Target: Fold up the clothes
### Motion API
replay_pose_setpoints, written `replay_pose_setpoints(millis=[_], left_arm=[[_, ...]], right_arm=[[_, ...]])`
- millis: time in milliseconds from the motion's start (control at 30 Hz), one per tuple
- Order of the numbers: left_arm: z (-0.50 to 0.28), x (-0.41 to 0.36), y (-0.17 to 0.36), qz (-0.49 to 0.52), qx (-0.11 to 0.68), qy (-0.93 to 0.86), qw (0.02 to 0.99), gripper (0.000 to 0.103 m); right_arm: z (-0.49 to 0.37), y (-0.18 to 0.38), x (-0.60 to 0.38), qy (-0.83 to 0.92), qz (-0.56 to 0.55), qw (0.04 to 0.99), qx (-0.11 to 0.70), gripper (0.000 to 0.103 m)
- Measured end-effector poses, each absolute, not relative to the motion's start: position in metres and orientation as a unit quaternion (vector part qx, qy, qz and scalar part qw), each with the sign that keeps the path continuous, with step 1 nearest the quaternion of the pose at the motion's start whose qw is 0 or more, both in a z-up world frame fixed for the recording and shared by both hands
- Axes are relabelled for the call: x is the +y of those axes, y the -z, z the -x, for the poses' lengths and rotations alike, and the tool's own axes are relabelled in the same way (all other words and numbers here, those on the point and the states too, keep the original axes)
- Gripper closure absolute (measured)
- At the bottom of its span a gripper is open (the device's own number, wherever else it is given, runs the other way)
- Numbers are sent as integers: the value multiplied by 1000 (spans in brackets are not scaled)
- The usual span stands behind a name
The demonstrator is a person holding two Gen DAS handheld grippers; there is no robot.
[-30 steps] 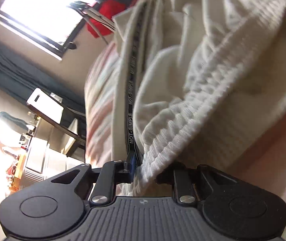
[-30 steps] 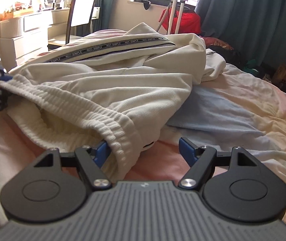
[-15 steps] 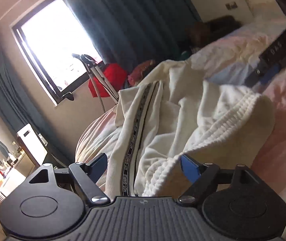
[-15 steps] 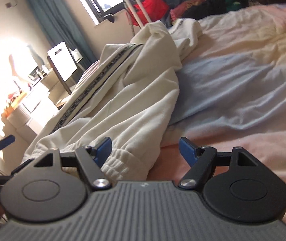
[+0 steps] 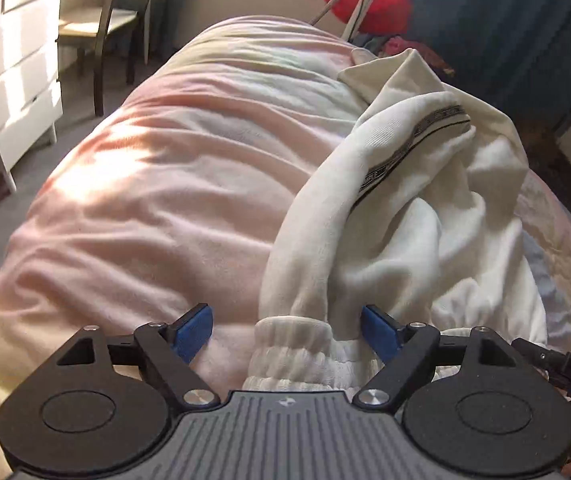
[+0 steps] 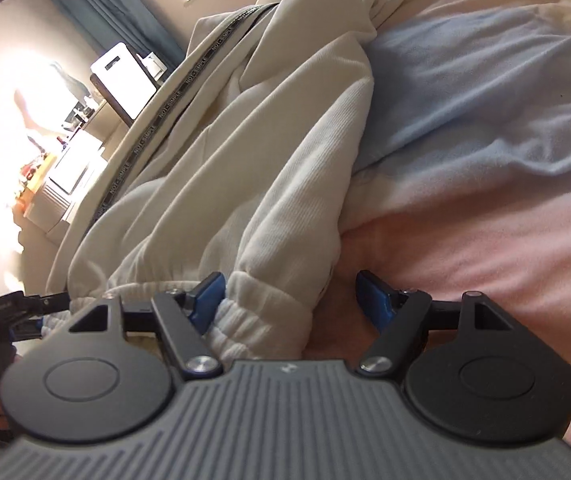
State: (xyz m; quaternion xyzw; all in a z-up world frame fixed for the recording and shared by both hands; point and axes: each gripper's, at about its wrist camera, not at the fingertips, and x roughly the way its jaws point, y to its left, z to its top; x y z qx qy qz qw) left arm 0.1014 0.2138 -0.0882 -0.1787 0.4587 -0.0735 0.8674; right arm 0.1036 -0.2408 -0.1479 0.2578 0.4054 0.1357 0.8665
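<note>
The left gripper (image 5: 285,330) has its jaws wide apart, after just opening from a closed grip. The ribbed waistband (image 5: 293,350) of the cream trousers (image 5: 401,216) lies between its blue pads (image 5: 191,332) and touches neither clearly; the right pad is just beside the cloth.

The right gripper (image 6: 290,300) also stands apart, closing slightly. Its left pad (image 6: 207,300) rests against the elastic edge, and the right pad is free above the pink bedcover (image 6: 485,248).

The trousers stretch away in front of both grippers on the bed, with a dark lettered stripe (image 6: 157,116) along the leg.
</note>
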Motion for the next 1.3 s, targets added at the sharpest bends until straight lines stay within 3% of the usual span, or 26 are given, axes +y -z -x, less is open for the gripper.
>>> replay_pose_setpoints(millis=[67, 133, 200, 233, 367, 467, 500, 600, 733, 800, 900, 933, 967, 1000, 1067, 1167, 1300], left_arm=[[-97, 221, 88, 210, 459, 92, 858, 22], [-93, 221, 86, 224, 461, 114, 851, 30], [-90, 218, 85, 221, 460, 128, 850, 41], [-87, 219, 84, 226, 458, 136, 849, 41], [-83, 220, 81, 247, 439, 154, 850, 48], [-85, 223, 82, 258, 436, 146, 850, 66], [-86, 224, 83, 260, 438, 140, 849, 67], [-90, 227, 88, 270, 442, 124, 846, 72], [-92, 230, 92, 288, 451, 125, 836, 70], [-93, 225, 92, 277, 460, 128, 834, 62], [-95, 217, 89, 261, 463, 140, 835, 53], [-95, 215, 87, 256, 460, 141, 839, 53], [-95, 215, 86, 256, 454, 137, 842, 60], [-94, 216, 85, 259, 447, 131, 846, 73], [-96, 221, 80, 249, 436, 116, 857, 79], [-110, 243, 62, 261, 402, 93, 873, 82], [-153, 284, 25, 269, 352, 54, 895, 85]], right_arm=[[-104, 145, -246, -133, -278, 859, 408, 31], [-102, 145, -258, -130, -317, 850, 399, 31], [-101, 159, -281, -133, -412, 812, 392, 31], [-102, 166, -291, -134, -454, 789, 391, 31], [-107, 170, -299, -129, -472, 778, 393, 40], [-106, 162, -286, -124, -422, 807, 394, 68], [-105, 157, -282, -132, -409, 816, 387, 70], [-103, 141, -275, -170, -391, 830, 359, 71], [-104, 135, -275, -195, -389, 829, 350, 68], [-106, 148, -278, -167, -396, 824, 369, 61], [-108, 164, -279, -171, -414, 806, 387, 59], [-109, 164, -276, -181, -411, 805, 388, 59], [-109, 164, -273, -190, -408, 804, 389, 59], [-107, 159, -267, -182, -395, 813, 388, 59], [-99, 153, -256, -162, -388, 825, 378, 62], [-84, 150, -237, -162, -422, 809, 376, 69], [-87, 132, -181, -203, -410, 815, 355, 69]])
